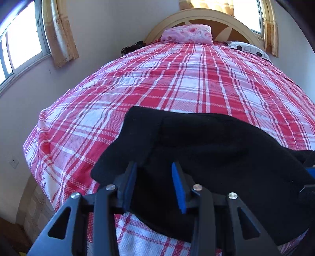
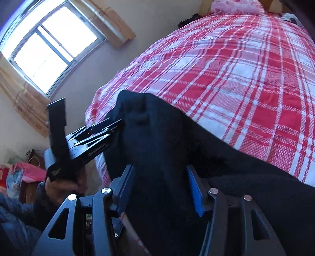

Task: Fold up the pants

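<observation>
Black pants (image 1: 206, 141) lie bunched in folded layers at the near edge of a bed with a red and white plaid cover (image 1: 177, 78). My left gripper (image 1: 154, 164) hovers over their near left part, jaws apart, blue pads not pressing the cloth that shows between them. The right wrist view has the pants (image 2: 157, 137) running under my right gripper (image 2: 159, 167), which is open wide, its pads clear of the fabric. The left gripper (image 2: 116, 123) reaches the pants' left end there. A blue pad (image 1: 311, 171) of the right gripper shows at the left wrist view's right edge.
A pink pillow (image 1: 187, 34) and a patterned pillow (image 1: 246, 49) lie by the arched headboard (image 1: 206, 15). A wall with a curtained window (image 1: 23, 43) runs along the bed's left side. A hand (image 2: 59, 189) holds the left gripper. Bags and clutter (image 2: 23, 173) sit on the floor.
</observation>
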Tool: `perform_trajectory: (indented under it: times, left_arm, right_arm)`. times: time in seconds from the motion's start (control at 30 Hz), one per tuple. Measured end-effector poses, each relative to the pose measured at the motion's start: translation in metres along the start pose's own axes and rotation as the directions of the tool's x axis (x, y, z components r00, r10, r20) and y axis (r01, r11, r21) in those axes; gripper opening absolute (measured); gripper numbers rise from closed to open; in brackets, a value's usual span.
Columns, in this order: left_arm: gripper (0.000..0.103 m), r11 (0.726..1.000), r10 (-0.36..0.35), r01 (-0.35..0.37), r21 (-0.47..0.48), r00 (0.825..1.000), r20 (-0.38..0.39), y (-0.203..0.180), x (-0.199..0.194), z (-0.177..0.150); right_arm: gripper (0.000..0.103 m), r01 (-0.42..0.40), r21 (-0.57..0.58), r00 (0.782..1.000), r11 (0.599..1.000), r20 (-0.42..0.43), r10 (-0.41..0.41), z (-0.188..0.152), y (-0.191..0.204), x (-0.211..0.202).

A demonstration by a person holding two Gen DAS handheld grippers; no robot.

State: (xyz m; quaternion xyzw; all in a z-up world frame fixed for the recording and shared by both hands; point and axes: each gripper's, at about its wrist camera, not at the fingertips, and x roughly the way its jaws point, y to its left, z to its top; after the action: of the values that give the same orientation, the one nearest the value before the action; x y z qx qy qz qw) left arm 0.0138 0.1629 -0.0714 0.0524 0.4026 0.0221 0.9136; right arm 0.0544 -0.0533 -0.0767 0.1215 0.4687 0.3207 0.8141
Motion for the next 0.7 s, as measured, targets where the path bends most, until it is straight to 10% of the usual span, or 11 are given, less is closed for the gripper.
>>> perform_trajectory:
  times: [0.43,0.7]
  left_arm:
    - [0.041,1.0,-0.02,0.019,-0.022,1.0,-0.021,0.001,0.002,0.004]
    - [0.043,1.0,-0.017,0.017,-0.007,1.0,-0.026,0.0,0.004,0.004]
  right_arm:
    - [0.067,-0.131,0.097,0.977,0.987,-0.159,0.145,0.024,-0.014,0.023]
    - [0.068,-0.326,0.348,0.945,0.879,0.101,0.31,0.043,-0.06,0.034]
